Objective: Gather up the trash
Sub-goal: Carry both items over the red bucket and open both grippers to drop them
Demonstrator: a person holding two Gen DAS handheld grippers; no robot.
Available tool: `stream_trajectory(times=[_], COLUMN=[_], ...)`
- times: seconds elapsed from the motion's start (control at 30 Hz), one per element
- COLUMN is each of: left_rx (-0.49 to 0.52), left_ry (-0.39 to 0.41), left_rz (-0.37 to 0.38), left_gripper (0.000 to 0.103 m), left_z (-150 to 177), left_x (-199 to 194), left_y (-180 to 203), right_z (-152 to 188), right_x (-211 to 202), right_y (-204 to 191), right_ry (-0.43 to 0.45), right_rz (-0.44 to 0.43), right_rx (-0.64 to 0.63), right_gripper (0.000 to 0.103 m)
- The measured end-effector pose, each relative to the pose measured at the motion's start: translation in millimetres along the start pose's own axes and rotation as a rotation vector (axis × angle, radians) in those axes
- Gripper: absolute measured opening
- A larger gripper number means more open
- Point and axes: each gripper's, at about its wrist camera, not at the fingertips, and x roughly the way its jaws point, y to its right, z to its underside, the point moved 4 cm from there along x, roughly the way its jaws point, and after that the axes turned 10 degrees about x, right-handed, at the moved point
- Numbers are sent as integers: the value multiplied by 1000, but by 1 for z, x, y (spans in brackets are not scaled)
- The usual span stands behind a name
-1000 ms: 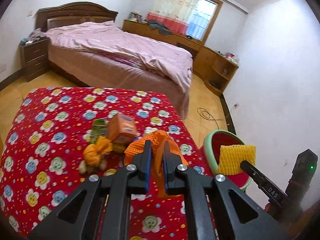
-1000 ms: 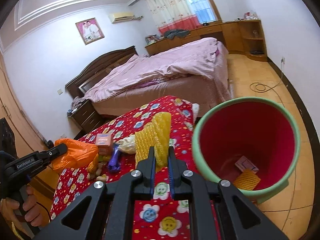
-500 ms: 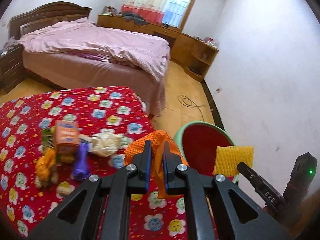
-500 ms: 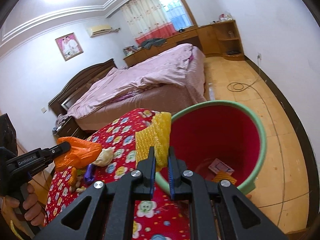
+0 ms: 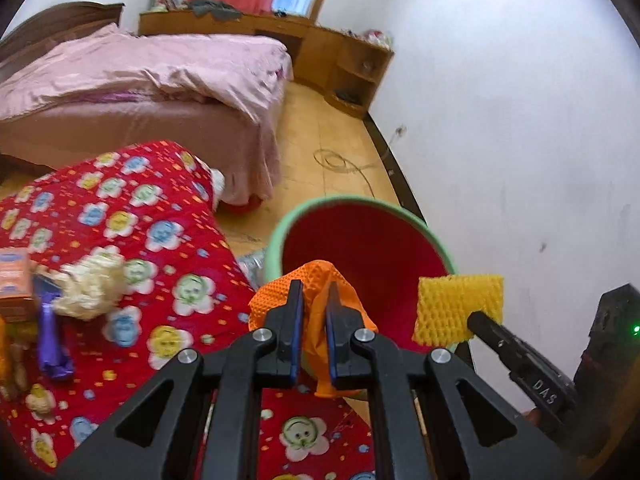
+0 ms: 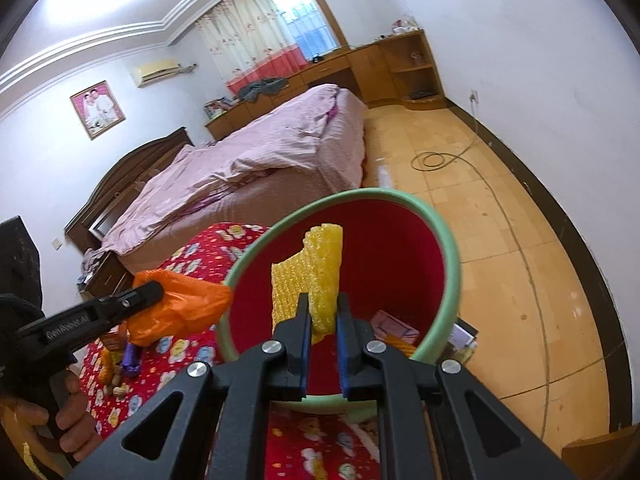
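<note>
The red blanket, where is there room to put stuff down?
Bare blanket lies beyond the white wad, toward the bed, and between the wad and the bin. The left edge is crowded: carton, purple wrapper, scraps.

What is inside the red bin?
At the bottom of the bin lie a pink packet and a yellow mesh piece. The yellow foam net held in front hides the rest of the bottom.
</note>
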Motion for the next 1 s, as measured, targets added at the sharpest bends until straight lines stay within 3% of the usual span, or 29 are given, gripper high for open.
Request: stream_trajectory(times=[0.23,0.3,0.4,0.63,1.0], left_rx=[70,98,103,59,1], left_ry=[-24,-29,-19,-27,-56], left_rz=[7,-8,-18,-31,-28], left_gripper=[12,31,42,42,47], left_z=[4,5,4,8,16], left_x=[19,20,17,11,8], left_y=[21,26,28,15,3], right_z=[0,0,0,0,3], right_x=[4,6,8,8,2], right_y=[19,22,22,19,16], right_ry=[-4,-8,-11,-10,-1], right_rz=[40,44,41,25,18], right_rx=[28,37,45,47,50], right_gripper=[16,16,17,35,36])
